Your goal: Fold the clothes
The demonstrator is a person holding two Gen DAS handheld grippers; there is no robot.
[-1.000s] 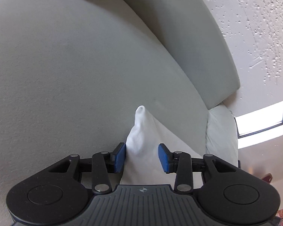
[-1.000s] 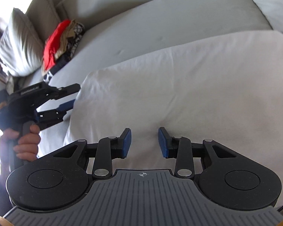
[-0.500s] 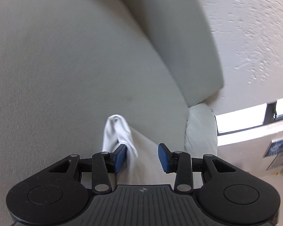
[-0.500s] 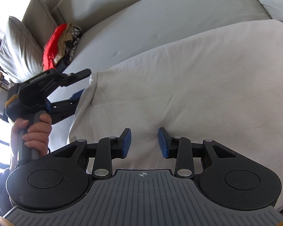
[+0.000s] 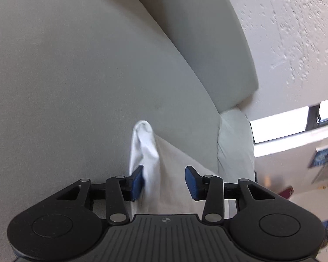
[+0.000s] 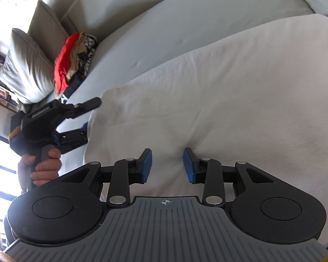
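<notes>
Lying spread over the grey sofa cushion (image 6: 185, 21), the white garment (image 6: 240, 87) fills mid-frame. Both tongs gape: the right gripper (image 6: 167, 164) holds nothing, while the left gripper (image 5: 164, 182) straddles a raised corner, seemingly unpinched. Folded clothes (image 6: 73, 61) sit upper left.

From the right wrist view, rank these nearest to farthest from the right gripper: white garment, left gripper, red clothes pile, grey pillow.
1. white garment, directly under the right gripper
2. left gripper, left, at the garment's corner
3. red clothes pile, upper left on the sofa
4. grey pillow, just left of the pile; nearly level with it
</notes>
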